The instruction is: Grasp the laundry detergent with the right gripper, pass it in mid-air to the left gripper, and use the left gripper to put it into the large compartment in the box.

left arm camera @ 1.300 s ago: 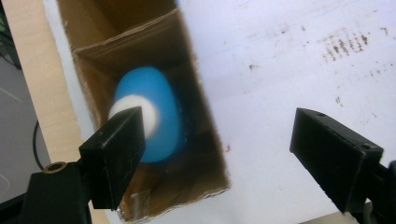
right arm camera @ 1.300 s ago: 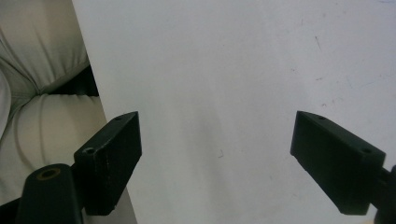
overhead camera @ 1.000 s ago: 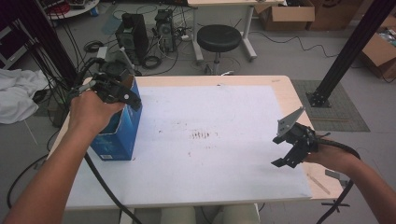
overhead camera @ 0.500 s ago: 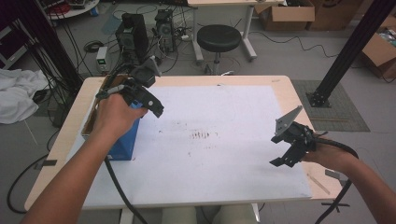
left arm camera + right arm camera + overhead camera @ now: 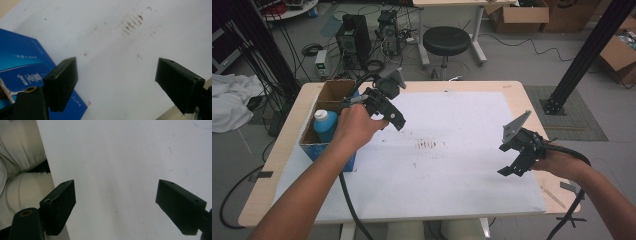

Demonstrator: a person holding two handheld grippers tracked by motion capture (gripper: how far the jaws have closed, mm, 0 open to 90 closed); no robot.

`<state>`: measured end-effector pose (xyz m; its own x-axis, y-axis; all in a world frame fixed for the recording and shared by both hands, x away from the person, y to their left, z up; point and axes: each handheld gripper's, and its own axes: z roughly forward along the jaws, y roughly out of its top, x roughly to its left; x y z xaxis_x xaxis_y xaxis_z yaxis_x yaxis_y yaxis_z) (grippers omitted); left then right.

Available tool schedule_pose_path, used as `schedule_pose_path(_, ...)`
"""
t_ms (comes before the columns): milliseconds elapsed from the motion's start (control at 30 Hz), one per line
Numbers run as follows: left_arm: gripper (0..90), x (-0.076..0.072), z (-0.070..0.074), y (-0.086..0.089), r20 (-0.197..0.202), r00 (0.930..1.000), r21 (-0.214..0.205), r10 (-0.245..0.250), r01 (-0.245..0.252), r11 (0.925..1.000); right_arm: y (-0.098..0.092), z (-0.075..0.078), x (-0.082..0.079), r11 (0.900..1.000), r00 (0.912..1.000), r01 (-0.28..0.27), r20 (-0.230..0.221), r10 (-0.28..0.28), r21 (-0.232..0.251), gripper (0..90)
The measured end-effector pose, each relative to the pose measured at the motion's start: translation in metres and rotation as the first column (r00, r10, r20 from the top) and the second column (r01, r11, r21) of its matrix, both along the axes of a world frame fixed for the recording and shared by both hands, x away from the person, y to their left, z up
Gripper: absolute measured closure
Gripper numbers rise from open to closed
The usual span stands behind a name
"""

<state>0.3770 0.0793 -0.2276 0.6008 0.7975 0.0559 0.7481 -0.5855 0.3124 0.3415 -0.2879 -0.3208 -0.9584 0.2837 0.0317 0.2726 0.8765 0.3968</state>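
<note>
The left claw [image 5: 395,120], jaws wide and empty, has swung off the blue box [image 5: 328,150] beside it, uncovering the bottle [image 5: 325,125] inside, likely the next grab.

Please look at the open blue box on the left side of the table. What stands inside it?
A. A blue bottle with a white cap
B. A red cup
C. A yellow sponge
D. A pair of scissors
A. In the high view a blue bottle with a white cap stands upright inside the open blue box, close beside the left gripper.
</note>
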Motion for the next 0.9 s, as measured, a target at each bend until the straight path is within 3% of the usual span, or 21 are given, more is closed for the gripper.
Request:
schedule_pose_path(333,19.3,-0.001,-0.011,-0.013,-0.006,0.9995,-0.007,-0.03,0.03,0.9995,0.006,0.0,0.001,0.9999,0.9999,-0.012,-0.001,0.012,-0.001,16.1)
schedule_pose_path(900,19.5,0.001,-0.016,-0.013,-0.015,0.9993,-0.015,-0.033,0.033,0.9993,0.007,-0.001,0.001,0.9999,0.9999,-0.016,-0.001,0.016,0.002,16.1)
